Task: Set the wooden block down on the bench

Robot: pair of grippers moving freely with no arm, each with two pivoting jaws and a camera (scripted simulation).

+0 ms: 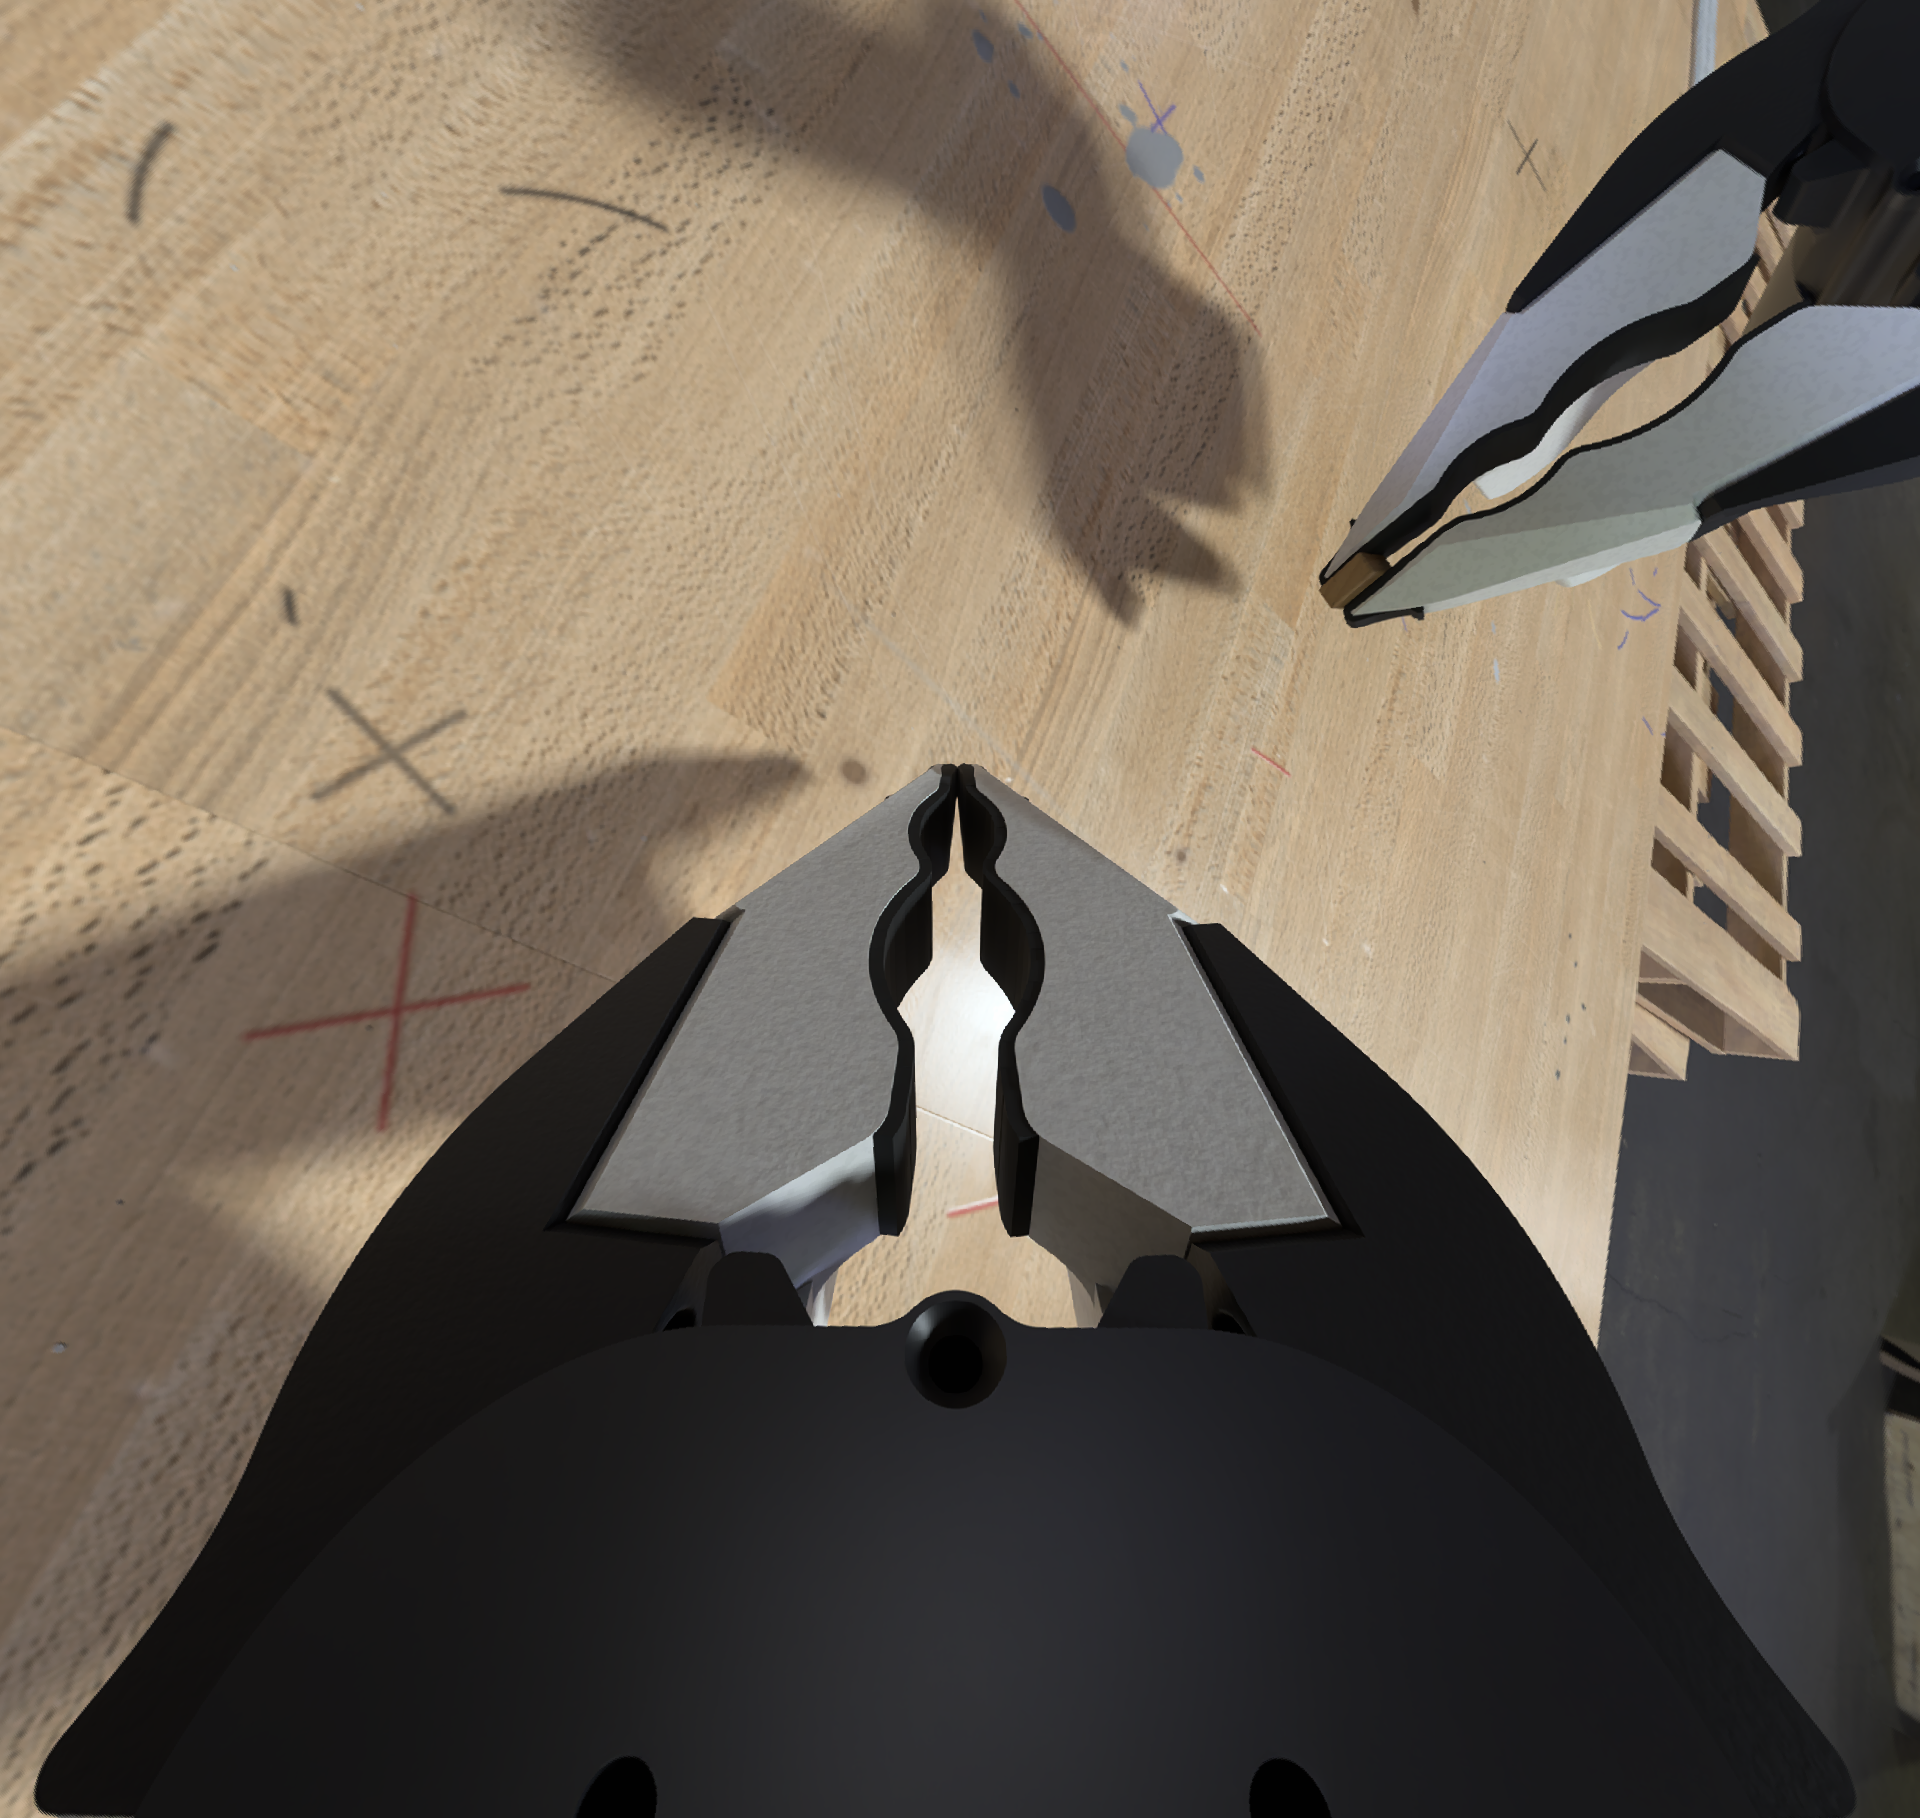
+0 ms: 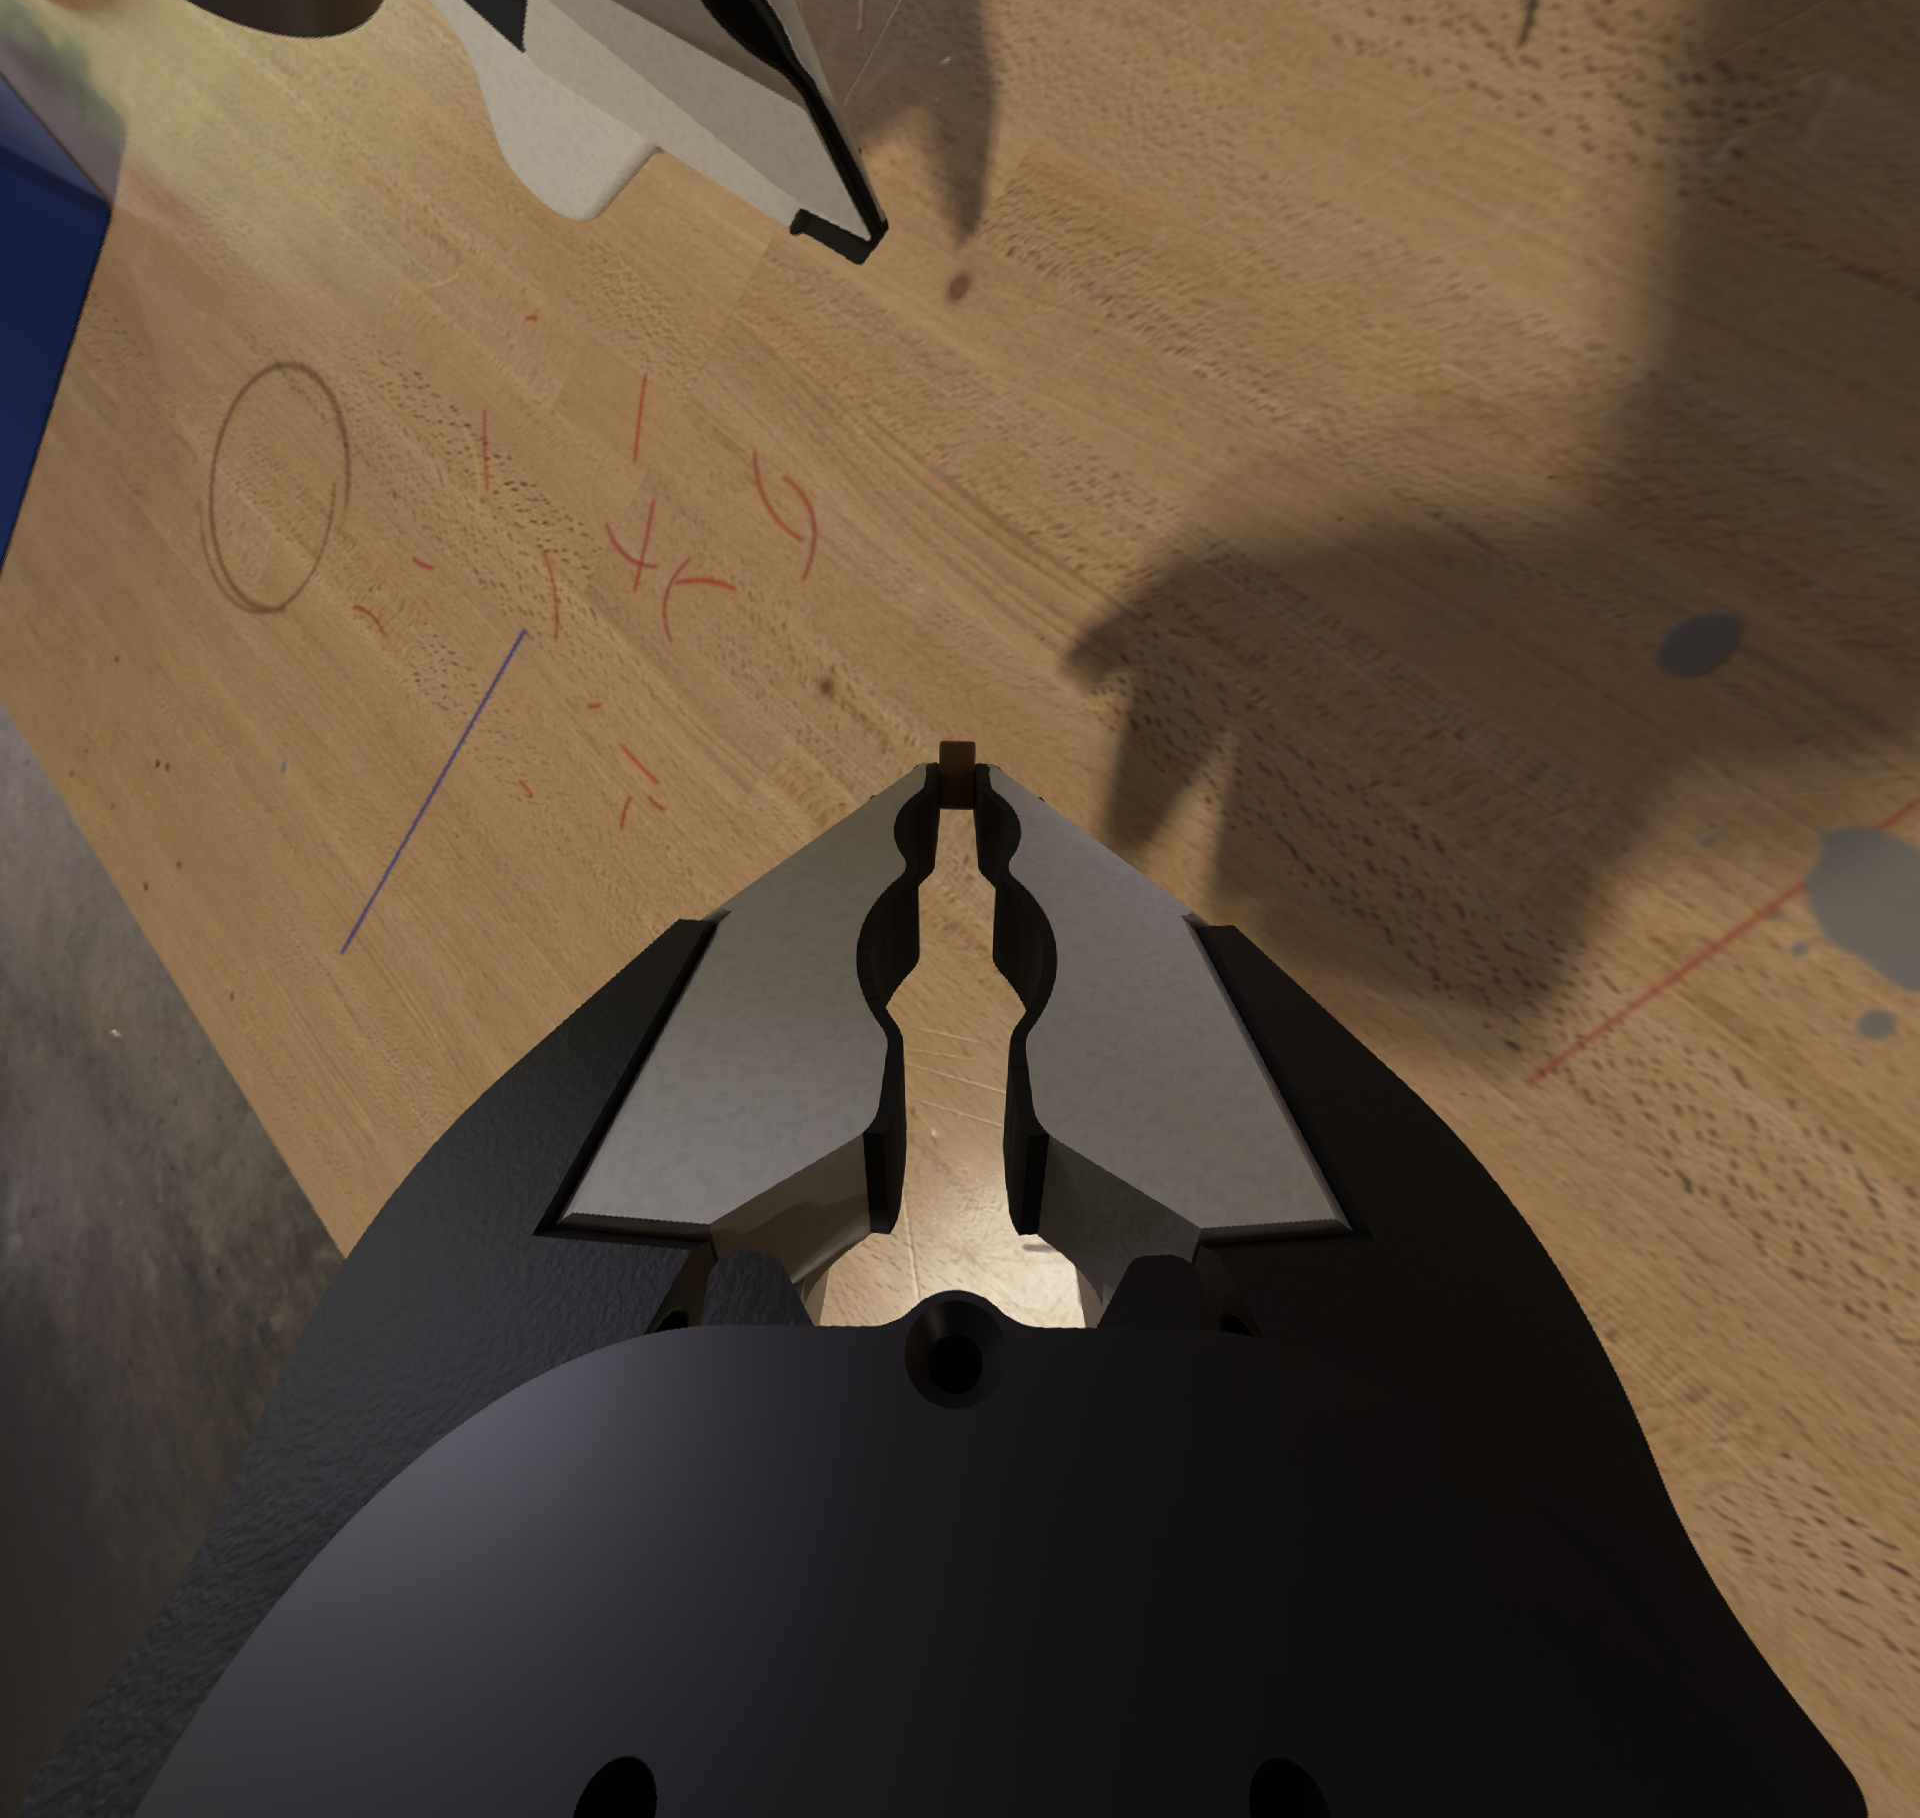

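Observation:
A small brown wooden block sits pinched between the tips of my right gripper, held above the wooden bench. The same block shows in the left wrist view, at the tips of the right gripper, close over the bench near its right edge. My left gripper is shut and empty, its tips touching, hovering above the bench. It shows in the right wrist view at the upper left, beyond the block.
A wooden pallet lies beside the bench's right edge over a dark floor. A blue object stands at the bench's left edge. Pen marks and grey paint spots cover the benchtop.

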